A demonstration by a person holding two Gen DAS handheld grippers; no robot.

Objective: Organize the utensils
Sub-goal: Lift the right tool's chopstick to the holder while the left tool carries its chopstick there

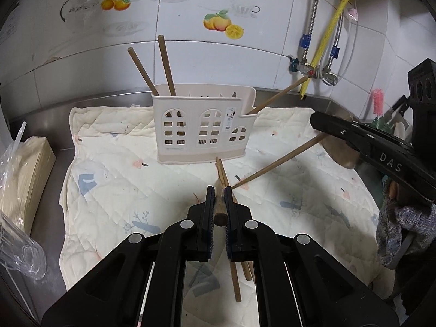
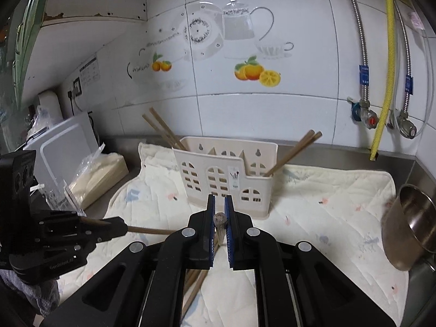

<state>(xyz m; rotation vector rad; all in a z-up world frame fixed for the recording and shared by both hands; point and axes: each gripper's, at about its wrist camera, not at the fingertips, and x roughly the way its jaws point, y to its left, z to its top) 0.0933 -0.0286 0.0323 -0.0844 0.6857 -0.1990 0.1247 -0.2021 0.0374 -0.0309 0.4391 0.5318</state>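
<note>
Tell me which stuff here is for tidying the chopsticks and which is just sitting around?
For the job:
left gripper holding a chopstick
right gripper holding a chopstick
loose chopsticks on the quilted mat
beige utensil holder, some chopsticks already inside

Just sitting around:
steel pot
plastic-wrapped packet
white cutting board
yellow hose

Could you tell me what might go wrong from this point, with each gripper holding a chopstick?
1. The right gripper pinches its chopstick near one end, so the long free end may swing and snag the loose chopsticks on the cloth.
2. The left gripper and its chopstick sit close to that tip; the two could collide.
3. The light holder might tip if bumped.
</note>
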